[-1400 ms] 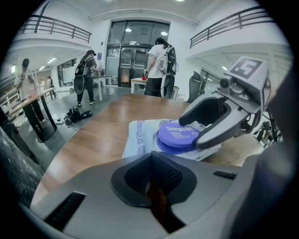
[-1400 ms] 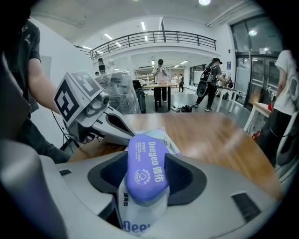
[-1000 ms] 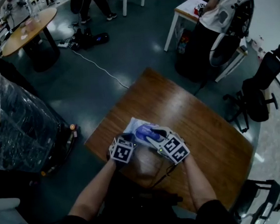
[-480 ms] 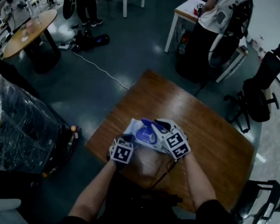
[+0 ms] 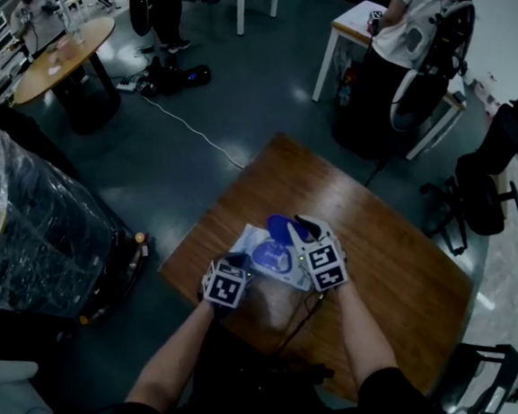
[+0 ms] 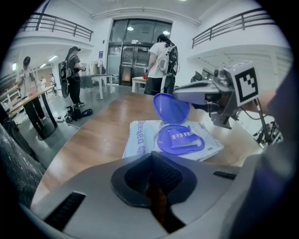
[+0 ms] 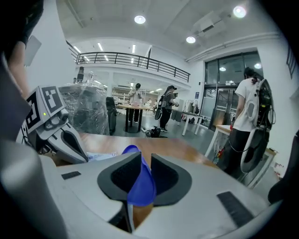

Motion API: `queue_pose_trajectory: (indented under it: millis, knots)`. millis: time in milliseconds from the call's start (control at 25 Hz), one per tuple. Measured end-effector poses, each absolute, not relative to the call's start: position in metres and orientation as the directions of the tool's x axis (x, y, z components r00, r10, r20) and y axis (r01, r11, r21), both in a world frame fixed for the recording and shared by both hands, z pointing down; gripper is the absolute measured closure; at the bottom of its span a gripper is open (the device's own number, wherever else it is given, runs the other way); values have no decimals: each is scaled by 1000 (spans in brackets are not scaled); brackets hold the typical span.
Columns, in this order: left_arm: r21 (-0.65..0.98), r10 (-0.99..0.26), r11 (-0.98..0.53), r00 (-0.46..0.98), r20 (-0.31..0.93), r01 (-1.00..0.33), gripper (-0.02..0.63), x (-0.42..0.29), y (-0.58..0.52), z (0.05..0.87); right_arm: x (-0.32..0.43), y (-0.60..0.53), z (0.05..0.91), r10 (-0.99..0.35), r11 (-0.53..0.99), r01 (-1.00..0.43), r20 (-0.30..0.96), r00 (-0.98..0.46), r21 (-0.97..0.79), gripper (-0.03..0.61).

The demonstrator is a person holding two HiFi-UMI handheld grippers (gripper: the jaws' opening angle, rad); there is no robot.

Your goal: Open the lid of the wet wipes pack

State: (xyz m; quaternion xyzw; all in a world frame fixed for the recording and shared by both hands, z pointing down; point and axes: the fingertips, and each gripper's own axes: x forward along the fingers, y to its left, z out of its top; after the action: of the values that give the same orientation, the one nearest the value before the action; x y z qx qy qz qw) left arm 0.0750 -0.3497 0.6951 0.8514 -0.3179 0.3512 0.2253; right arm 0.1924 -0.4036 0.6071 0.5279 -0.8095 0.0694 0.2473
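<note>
Your right gripper (image 7: 144,163), jaws just closed, pinches the lid (image 6: 171,107), now lifted upright over the wet wipes pack (image 6: 140,137): effectively open; left gripper (image 6: 152,163) pressed together near the pack

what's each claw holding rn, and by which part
Right claw: the blue lid, pinched by its free top edge, flipped up from the pack; its jaws have just been closing on it. Left claw: shut, holding nothing.
</note>
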Motion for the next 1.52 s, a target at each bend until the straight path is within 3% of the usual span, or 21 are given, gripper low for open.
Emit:
queue_pose_trajectory:
  millis: [480,800,960,1280,1520]
  knots:
    - [90,-490,-651,508,708,-754,607,67,-349,659,216,-416,631,-835,354,-929,484,-262,110,485]
    - [86,-538,-671,563,628,-737,609,78,-344,615,226,-395,591,-886,306,-952,372,-277,20,471]
    - [95,-542,-694,605,584,-714,609,85,-335,598,232,-374,562,-918,262,-965,308,-249,1,563]
    - [111,-555,-737,692,462,-666,608,82,-311,546,210,-320,500,-954,204,-978,212,-211,-52,568]
    - [122,-562,-762,744,362,-635,609,47,-289,500,152,-278,466,-963,207,-976,159,-216,-71,569]
